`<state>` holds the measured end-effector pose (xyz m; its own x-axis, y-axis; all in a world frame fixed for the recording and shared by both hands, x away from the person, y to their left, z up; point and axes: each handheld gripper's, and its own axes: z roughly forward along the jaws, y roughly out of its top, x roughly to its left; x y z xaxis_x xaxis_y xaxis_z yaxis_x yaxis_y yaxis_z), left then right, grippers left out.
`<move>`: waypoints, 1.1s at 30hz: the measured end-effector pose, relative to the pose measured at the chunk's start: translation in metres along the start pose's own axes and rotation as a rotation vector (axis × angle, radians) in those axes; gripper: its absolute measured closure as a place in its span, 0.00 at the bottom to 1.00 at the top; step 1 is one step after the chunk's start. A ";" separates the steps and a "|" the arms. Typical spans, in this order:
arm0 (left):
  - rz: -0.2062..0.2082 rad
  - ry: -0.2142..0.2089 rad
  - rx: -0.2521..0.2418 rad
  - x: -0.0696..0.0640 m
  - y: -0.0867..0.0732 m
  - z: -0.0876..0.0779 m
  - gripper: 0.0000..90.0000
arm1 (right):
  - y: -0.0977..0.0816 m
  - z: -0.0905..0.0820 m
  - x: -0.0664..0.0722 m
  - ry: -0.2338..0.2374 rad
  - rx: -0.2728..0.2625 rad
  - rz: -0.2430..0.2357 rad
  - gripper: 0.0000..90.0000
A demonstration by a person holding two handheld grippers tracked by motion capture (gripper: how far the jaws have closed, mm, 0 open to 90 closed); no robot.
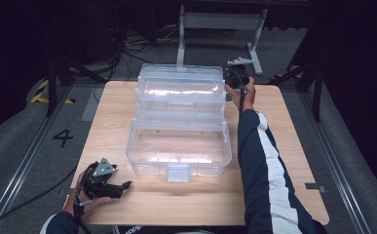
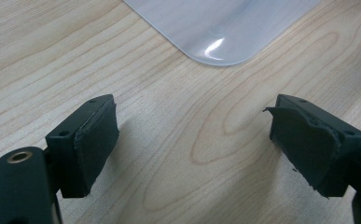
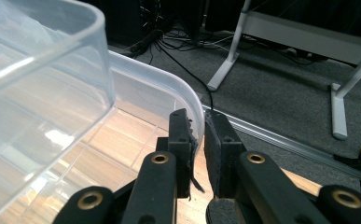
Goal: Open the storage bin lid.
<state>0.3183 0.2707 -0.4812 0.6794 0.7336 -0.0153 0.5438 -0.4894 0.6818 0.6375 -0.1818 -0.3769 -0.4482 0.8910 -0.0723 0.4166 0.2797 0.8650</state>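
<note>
The right hand-held gripper (image 3: 196, 140), upper right of the high view, pinched the clear box (image 1: 179, 122) at its rim. The left hand-held gripper (image 1: 122, 187) sat wide and empty at lower left — the box's front corner lay just ahead.

The left hand (image 1: 81, 197) rests low at the table's (image 1: 293, 146) near left corner, holding the left gripper (image 1: 126, 185) level with its jaws wide apart. The right arm, in a dark sleeve with a white stripe, stretches toward the far right edge; the right gripper (image 3: 197, 135) has its jaws pinched together there.
</note>
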 end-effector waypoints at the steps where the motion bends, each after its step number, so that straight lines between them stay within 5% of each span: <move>1: 0.000 0.000 0.000 0.000 0.000 0.000 0.17 | 0.000 0.000 0.000 0.001 0.001 -0.001 0.91; 23: 0.003 0.003 0.000 0.000 0.000 0.000 0.17 | 0.000 -0.013 -0.001 -0.001 -0.034 -0.025 0.94; 33: 0.003 0.009 -0.001 0.000 0.000 0.000 0.17 | -0.006 -0.040 -0.003 -0.003 -0.039 -0.061 0.93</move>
<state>0.3187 0.2708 -0.4812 0.6766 0.7363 -0.0064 0.5413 -0.4915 0.6822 0.6051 -0.2005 -0.3616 -0.4696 0.8737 -0.1269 0.3572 0.3194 0.8777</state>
